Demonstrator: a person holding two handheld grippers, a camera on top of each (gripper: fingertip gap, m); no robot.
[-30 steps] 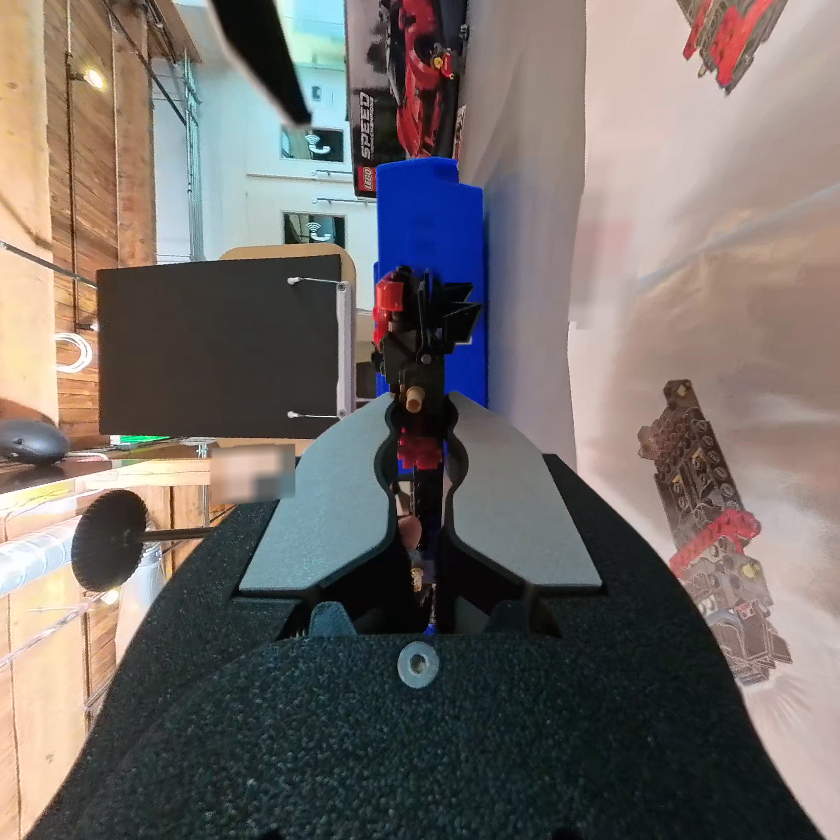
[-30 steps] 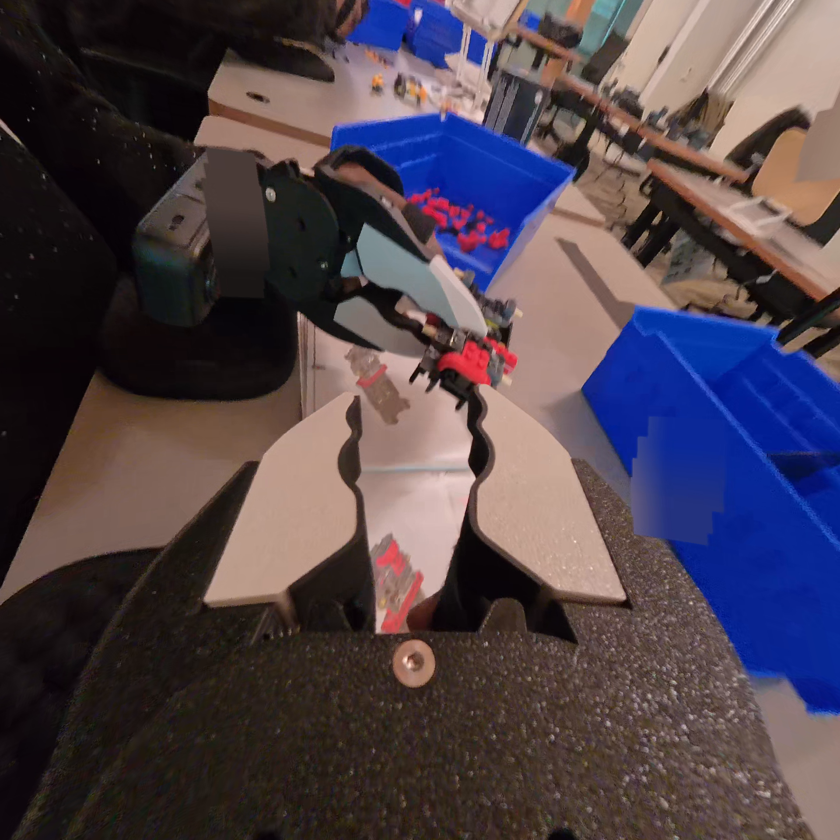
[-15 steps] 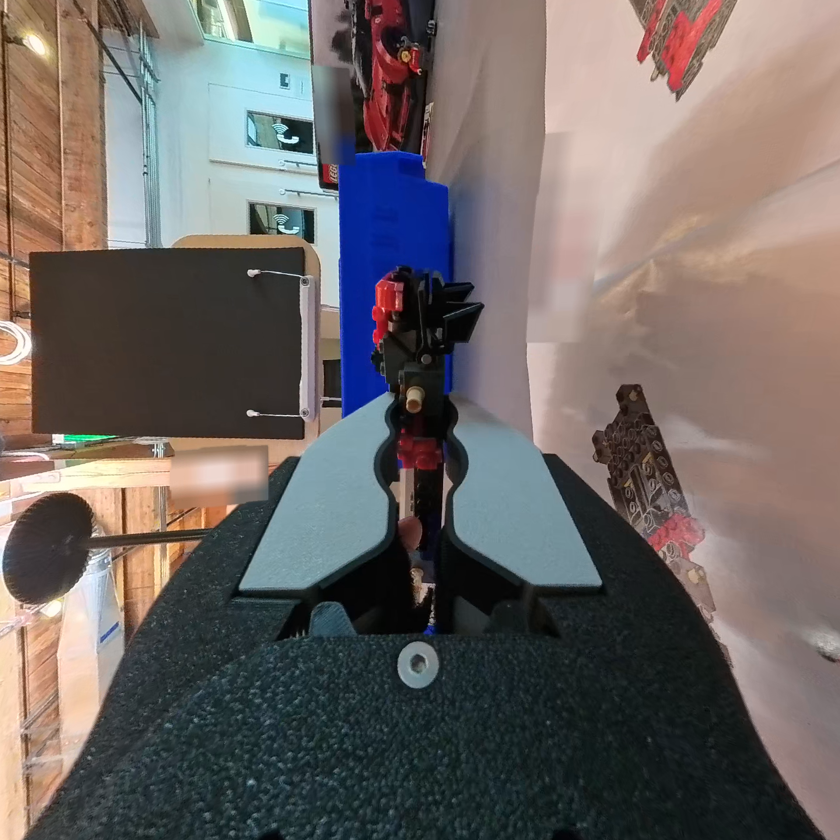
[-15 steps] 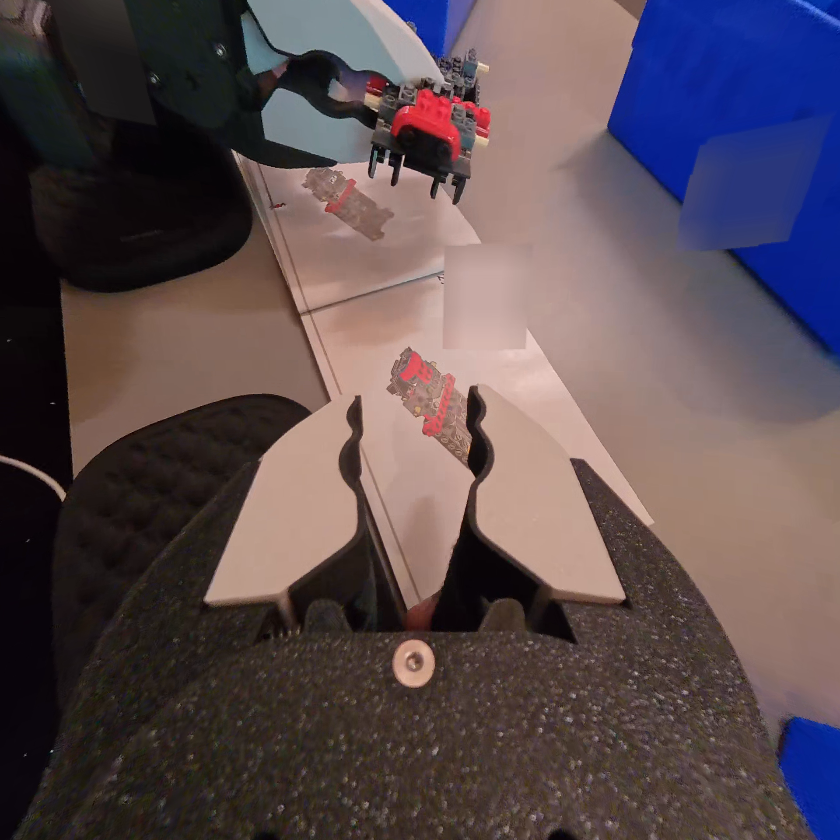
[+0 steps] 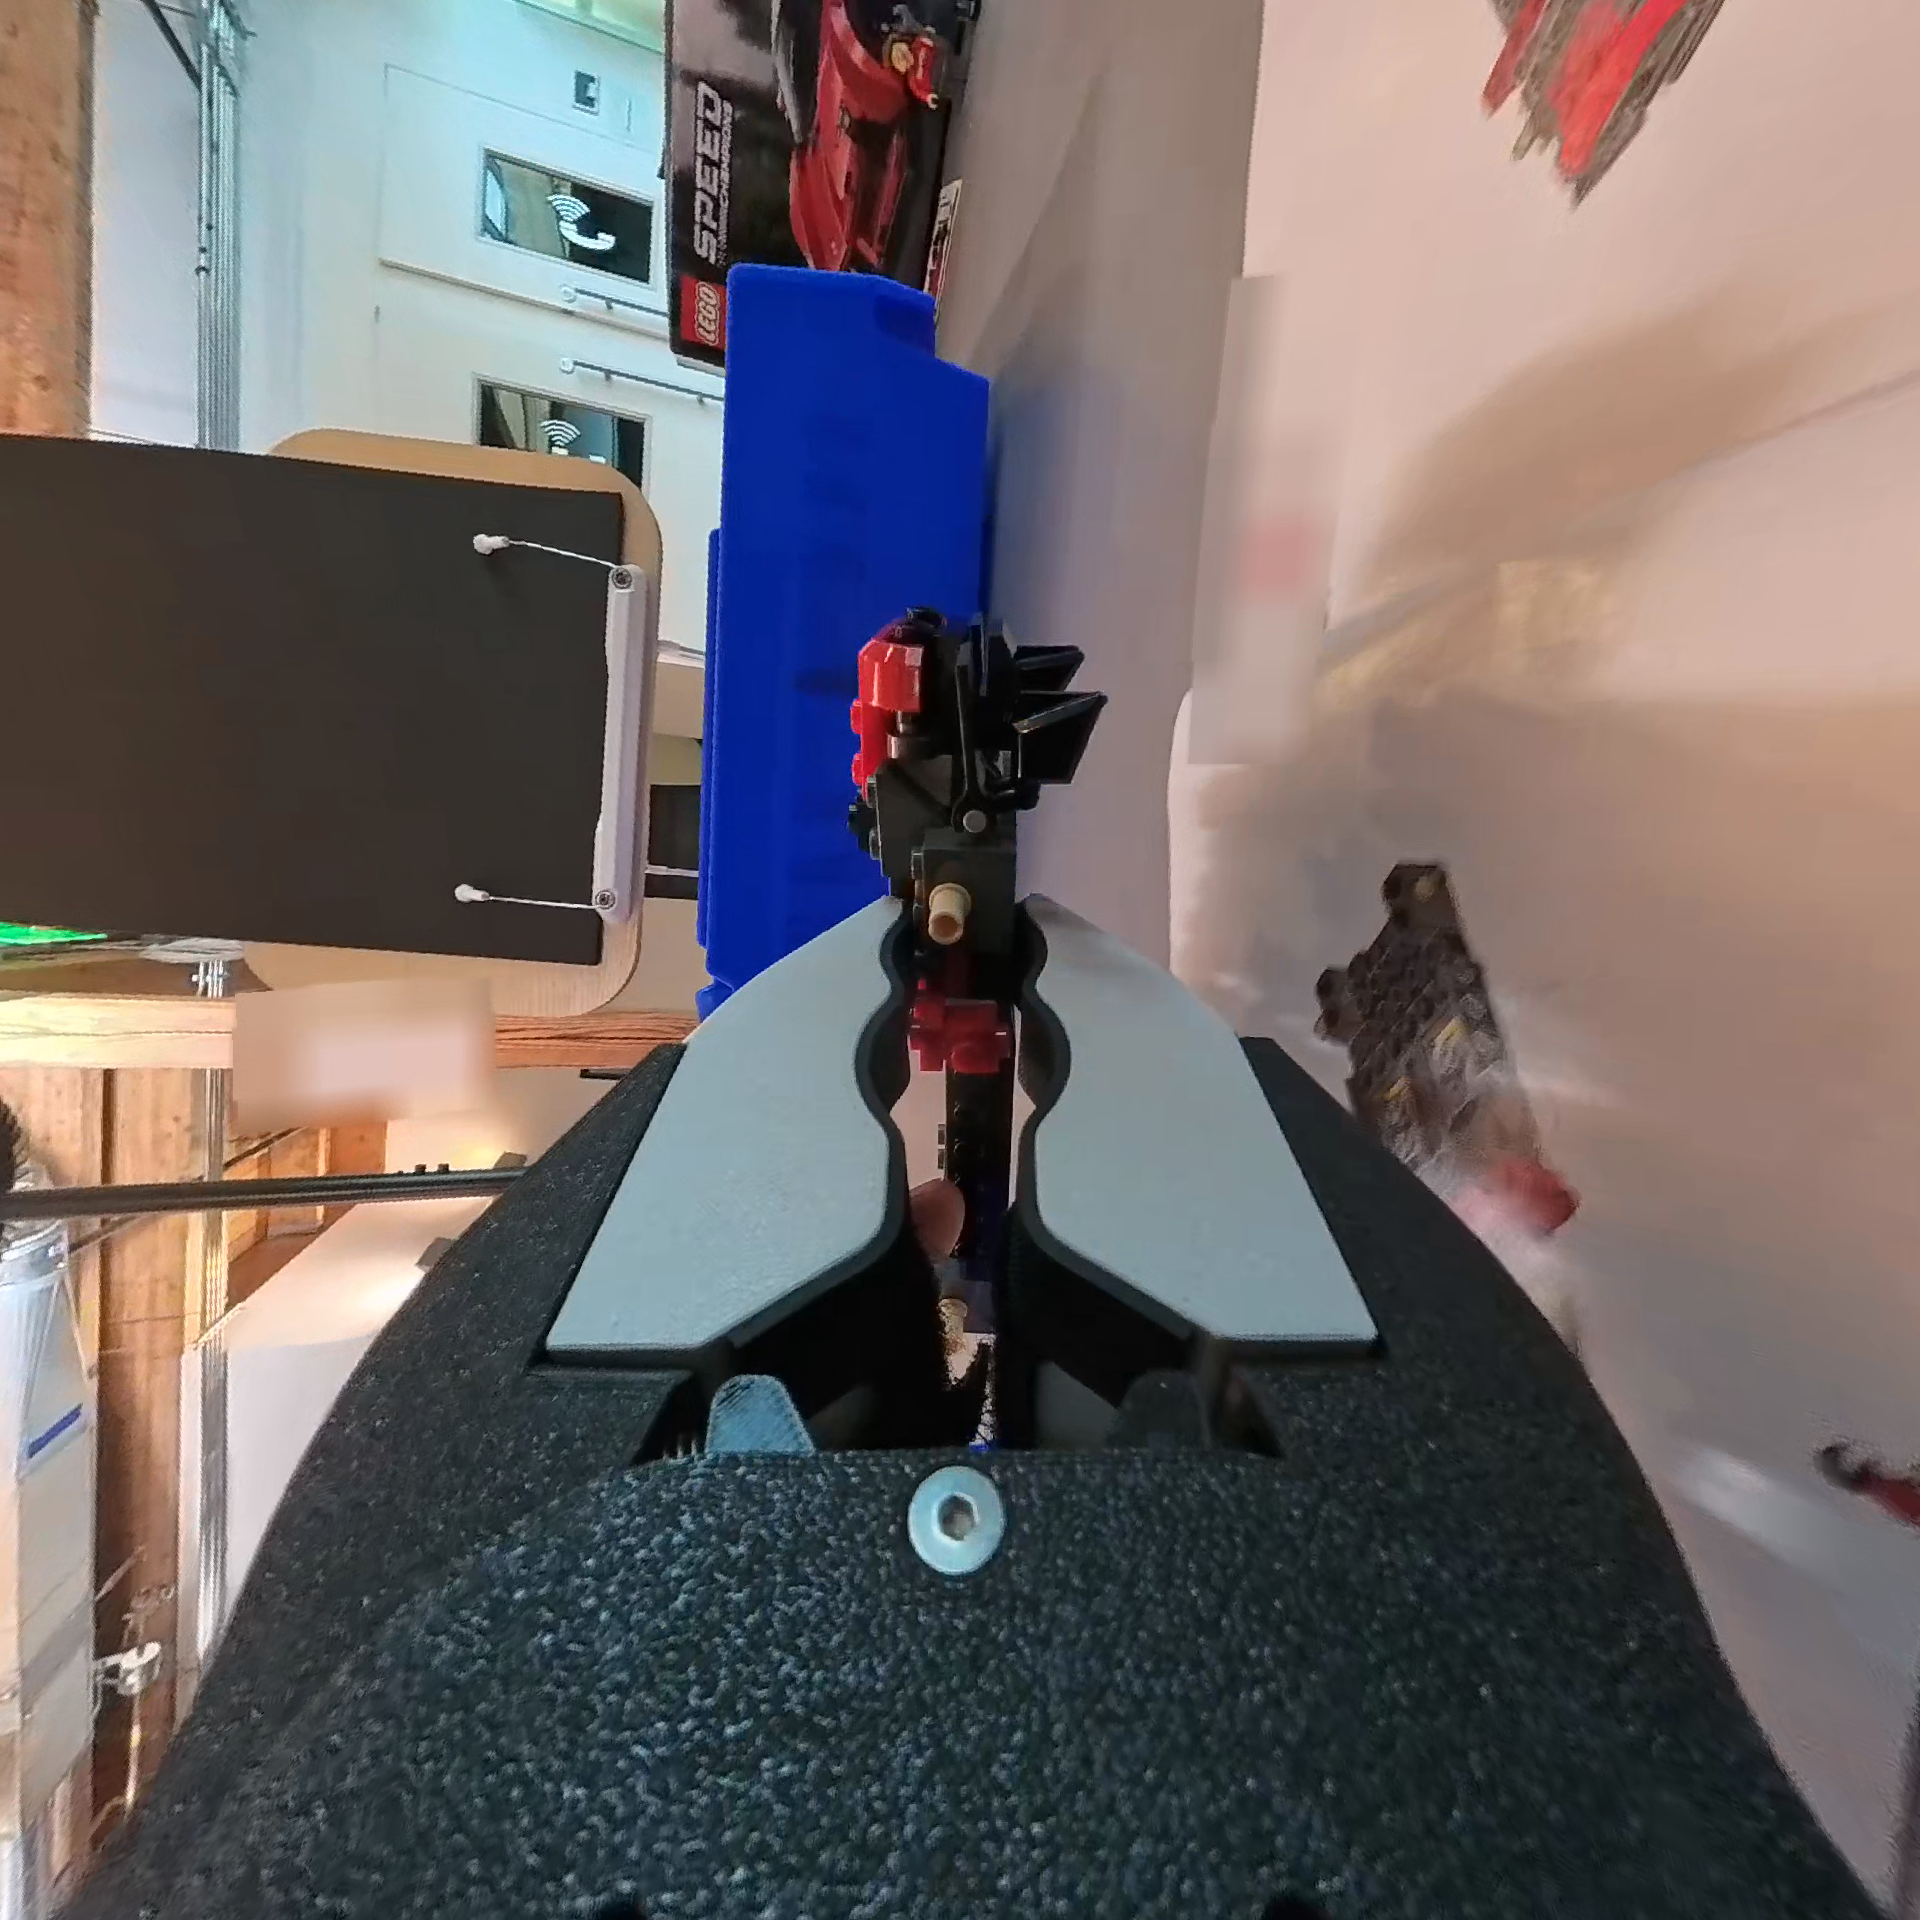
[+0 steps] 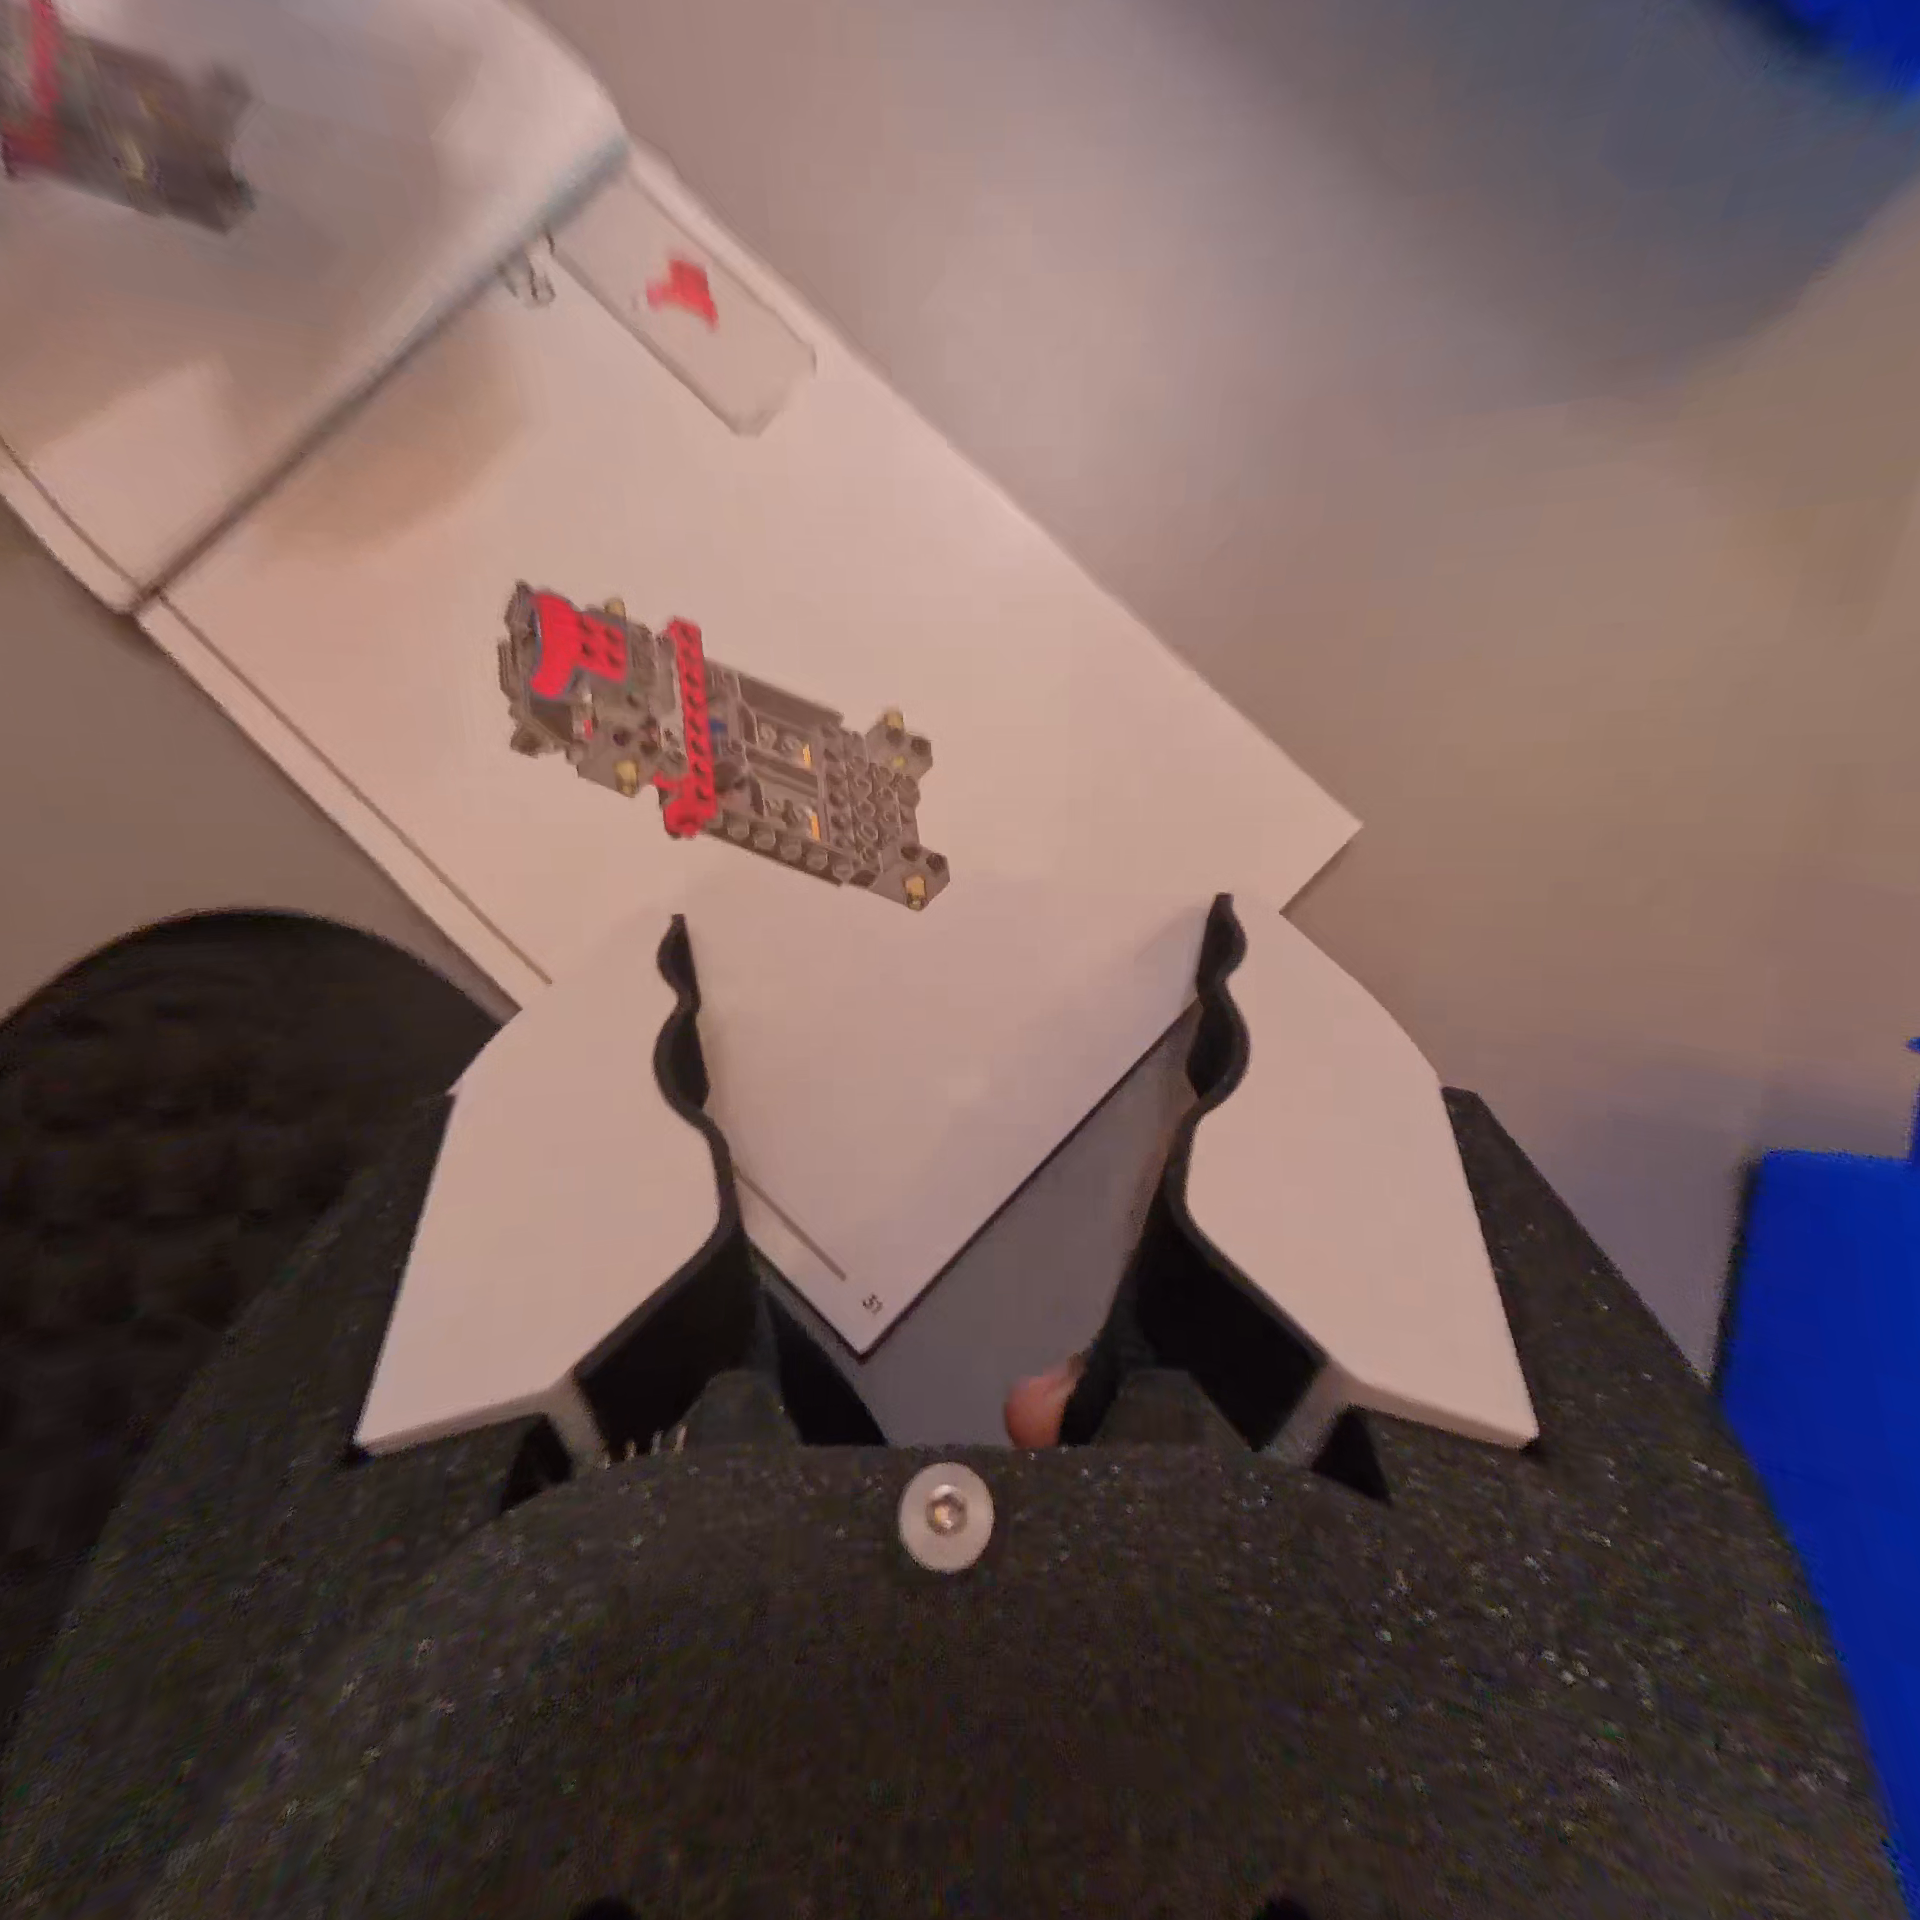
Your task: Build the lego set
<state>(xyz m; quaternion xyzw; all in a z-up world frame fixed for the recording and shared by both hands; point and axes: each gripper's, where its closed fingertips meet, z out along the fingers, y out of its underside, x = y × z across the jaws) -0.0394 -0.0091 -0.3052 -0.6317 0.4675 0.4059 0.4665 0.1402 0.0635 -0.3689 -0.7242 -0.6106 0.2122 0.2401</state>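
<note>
My left gripper (image 5: 961, 920) is shut on the black and red lego car assembly (image 5: 961, 769), held edge-on in the air with its far end sticking out past the fingertips. The left view is rolled sideways, with the table and the open instruction booklet (image 5: 1558, 727) on the right. My right gripper (image 6: 951, 920) is wide open and empty, pointing down at the instruction booklet (image 6: 831, 520), just above its page with a printed picture of the grey and red model (image 6: 707, 738).
A blue bin (image 5: 831, 582) and the set's box (image 5: 821, 145) stand beyond the held assembly. Another blue bin (image 6: 1829, 1403) is at the right edge of the right wrist view. A black cushioned pad (image 6: 187, 1101) lies left of the booklet on the grey table (image 6: 1455, 520). My right fingertips sit around 20 cm from my left ones.
My right gripper has tipped down from the left gripper and bins toward the booklet page and opened wider. My left gripper keeps its hold; its view has shifted a little.
</note>
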